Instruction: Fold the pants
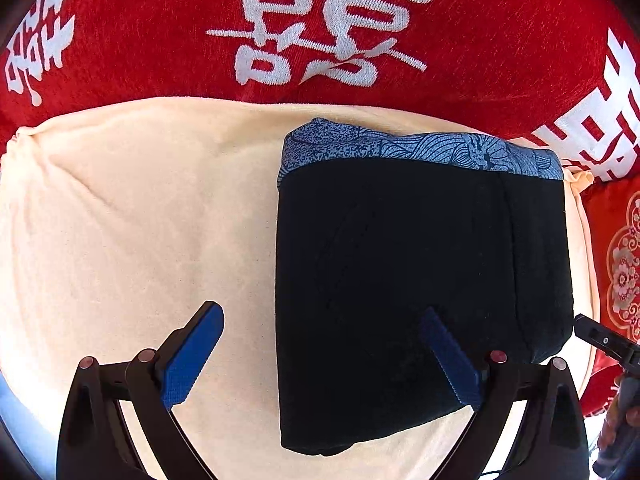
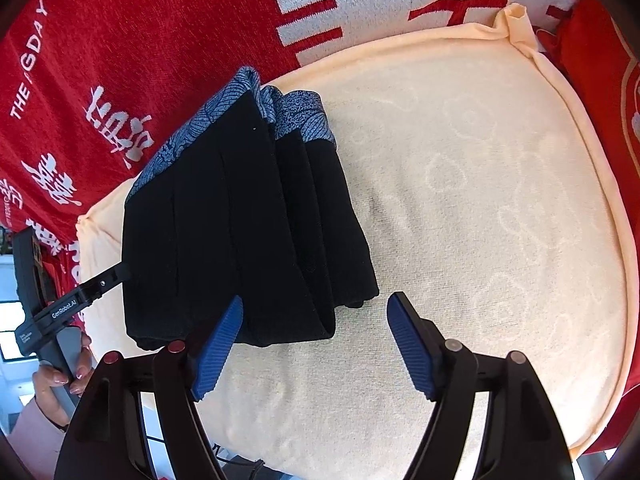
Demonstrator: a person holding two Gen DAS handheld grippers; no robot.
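Note:
The black pants [image 1: 420, 292] lie folded into a thick rectangle on a cream cloth [image 1: 140, 220], with a blue patterned waistband [image 1: 420, 148] at the far edge. My left gripper [image 1: 322, 356] is open and empty above the bundle's near left edge. In the right wrist view the folded pants [image 2: 240, 232] lie at the left on the cream cloth [image 2: 480, 200]. My right gripper [image 2: 316, 344] is open and empty just in front of the bundle's near end. The other gripper shows at the edge of each view [image 1: 604, 340] [image 2: 72, 304], close beside the bundle.
A red blanket with white characters [image 1: 320, 20] lies beyond and around the cream cloth. It also shows in the right wrist view [image 2: 120, 60]. A red patterned cushion [image 1: 620, 260] sits at the right. The person's hand [image 2: 60, 376] holds the left gripper's handle.

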